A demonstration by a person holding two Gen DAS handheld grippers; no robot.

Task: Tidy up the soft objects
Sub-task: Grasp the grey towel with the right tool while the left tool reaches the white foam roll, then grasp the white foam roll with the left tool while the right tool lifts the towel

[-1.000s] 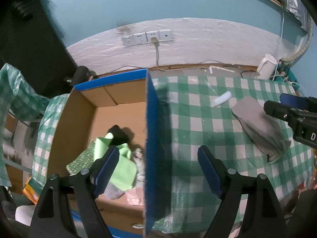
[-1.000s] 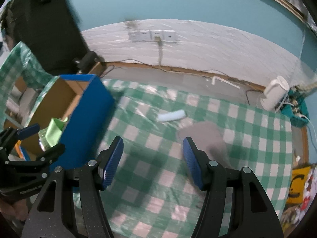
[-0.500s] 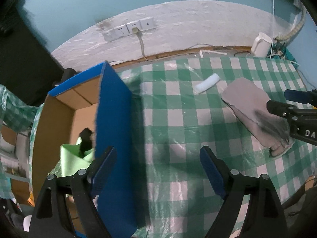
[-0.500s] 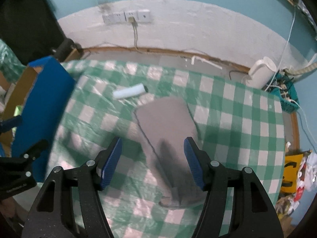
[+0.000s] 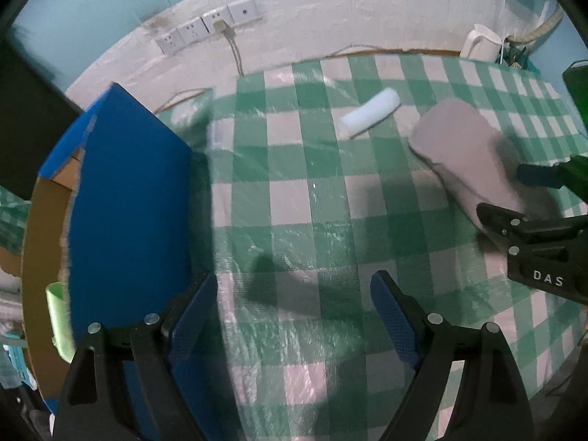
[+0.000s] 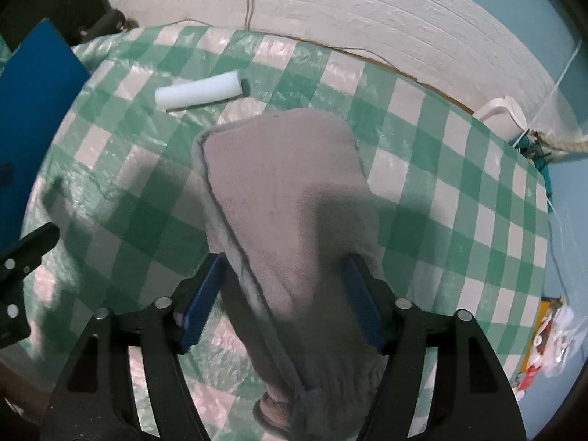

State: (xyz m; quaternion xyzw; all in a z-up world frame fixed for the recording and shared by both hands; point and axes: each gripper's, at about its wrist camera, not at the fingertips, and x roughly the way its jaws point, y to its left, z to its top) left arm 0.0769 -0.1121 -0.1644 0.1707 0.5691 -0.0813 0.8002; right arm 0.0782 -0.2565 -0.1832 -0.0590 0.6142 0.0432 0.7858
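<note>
Two grippers show, and we take the right gripper first. In its own view the grey cloth fills the middle of the frame and runs down between the two blue pads, which flank its narrow lower part. The jaws have just been opening; they stand spread, with the cloth between them. Whether the pads touch the fabric we cannot tell; they lie right at its edges. The cloth rests flat on the checked tablecloth. A white roll lies apart from the cloth, in the upper left.

From the left wrist we see the left gripper with fingers spread wide over bare tablecloth, nothing between them. The cloth sits at the right of that frame, well apart from these fingers, with the right gripper's tips over its lower end. A blue box stands at the left, just beside the left pad.
</note>
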